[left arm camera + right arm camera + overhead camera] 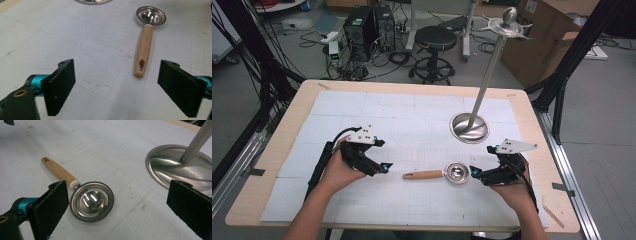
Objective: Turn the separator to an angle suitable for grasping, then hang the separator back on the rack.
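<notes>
While the wooden-handled strainer spoon (pixel 439 174) lies flat on the tabletop (pixel 272 150) between our hands, we hold the left gripper (pixel 383 167) just off its handle end, fingers wide and empty; the right gripper (pixel 475 174) sits beside its steel bowl, fingers wide too.

Strainer (pixel 91 201): polished, glossy metal bowl; smooth matt wooden handle. Stand base (pixel 180 167) brushed metal. Tabletop (pixel 282 135) pale wood under scuffed matt paper.

The small round steel strainer spoon (pixel 91 202) is shiny silver, with a pale brown wooden handle (pixel 144 48) and a white collar. At its 1 o'clock, the polished metal stand base (pixel 469 127) is silver-grey. The white table mat (pixel 412 120) has a thin grey grid pattern.
</notes>
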### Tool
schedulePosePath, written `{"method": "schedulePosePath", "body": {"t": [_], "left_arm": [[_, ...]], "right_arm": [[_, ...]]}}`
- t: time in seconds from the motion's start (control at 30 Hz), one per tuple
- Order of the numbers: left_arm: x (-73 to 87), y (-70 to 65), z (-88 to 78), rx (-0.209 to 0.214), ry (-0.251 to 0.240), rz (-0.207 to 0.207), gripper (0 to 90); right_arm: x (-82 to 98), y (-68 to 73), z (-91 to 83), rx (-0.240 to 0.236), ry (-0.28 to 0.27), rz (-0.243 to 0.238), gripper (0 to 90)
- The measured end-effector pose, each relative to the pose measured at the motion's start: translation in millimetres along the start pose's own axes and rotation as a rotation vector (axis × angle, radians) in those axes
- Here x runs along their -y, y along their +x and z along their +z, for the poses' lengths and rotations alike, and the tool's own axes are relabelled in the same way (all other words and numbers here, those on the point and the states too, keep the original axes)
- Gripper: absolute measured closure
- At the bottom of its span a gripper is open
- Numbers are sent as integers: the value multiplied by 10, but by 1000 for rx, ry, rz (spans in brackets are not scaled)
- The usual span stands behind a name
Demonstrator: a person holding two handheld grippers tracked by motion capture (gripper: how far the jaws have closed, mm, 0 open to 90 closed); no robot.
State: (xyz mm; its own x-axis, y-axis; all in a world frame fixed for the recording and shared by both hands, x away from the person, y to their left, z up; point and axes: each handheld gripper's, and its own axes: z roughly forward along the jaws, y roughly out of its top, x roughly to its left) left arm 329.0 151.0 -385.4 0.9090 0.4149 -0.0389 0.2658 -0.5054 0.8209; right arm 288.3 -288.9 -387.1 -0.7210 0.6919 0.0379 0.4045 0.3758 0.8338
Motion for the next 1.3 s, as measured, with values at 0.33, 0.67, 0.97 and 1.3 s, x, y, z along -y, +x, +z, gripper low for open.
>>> {"method": "schedulePosePath", "body": {"t": [0.33,0.67,0.97,1.3], "left_arm": [[33,68,-275,1,-107,-38,62],[115,157,-421,5,-174,-71,16],[155,154,-456,-5,-180,-59,16],[168,171,-480,-10,-196,-54,16]], "right_arm": [[-6,7,-5,-6,-2,-4,28],[-27,1,24,-8,4,1,28],[-47,23,108,-11,22,-5,28],[-55,36,112,-13,28,-3,28]]}}
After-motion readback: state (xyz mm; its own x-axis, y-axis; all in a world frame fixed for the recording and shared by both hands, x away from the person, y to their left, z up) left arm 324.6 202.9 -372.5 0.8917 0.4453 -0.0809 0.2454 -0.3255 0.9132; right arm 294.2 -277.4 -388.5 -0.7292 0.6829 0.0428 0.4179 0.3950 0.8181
